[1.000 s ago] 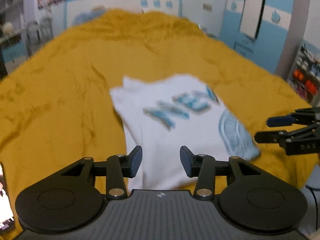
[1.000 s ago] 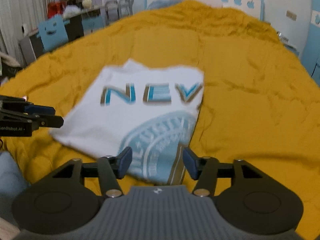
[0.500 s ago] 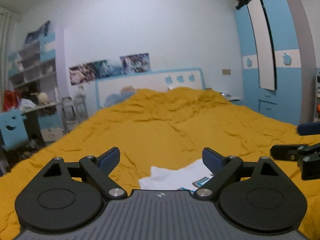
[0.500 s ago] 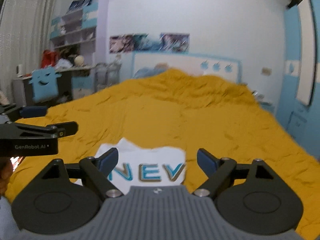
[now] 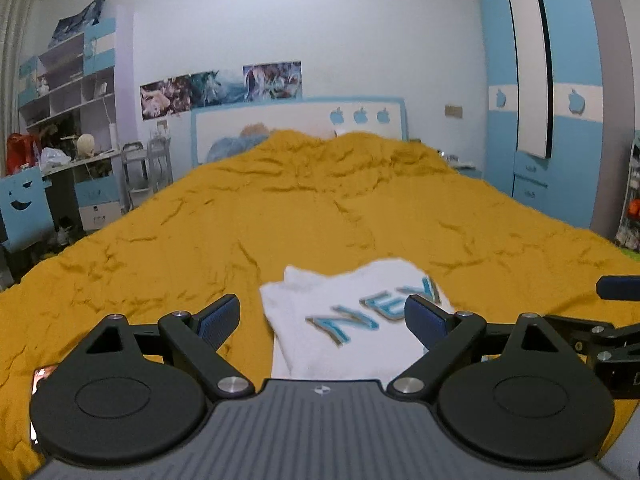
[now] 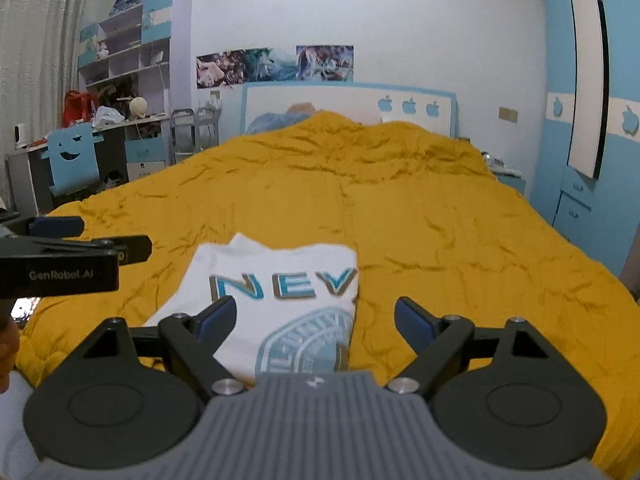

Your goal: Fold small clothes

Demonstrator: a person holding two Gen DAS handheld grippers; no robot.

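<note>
A folded white T-shirt [image 6: 280, 296] with blue lettering lies flat on the bed's mustard-yellow blanket [image 6: 460, 240], near its front edge. The left hand-held gripper [image 5: 322, 316] and the right hand-held gripper [image 6: 314, 318] both hover above it, jaws spread wide and holding nothing.

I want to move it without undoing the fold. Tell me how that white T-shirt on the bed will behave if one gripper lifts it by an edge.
The T-shirt is thin cloth folded in layers, so it would likely droop and unfold. It looks light. Pushed along the rumpled yellow bedspread, it would probably bunch rather than slide.
</note>
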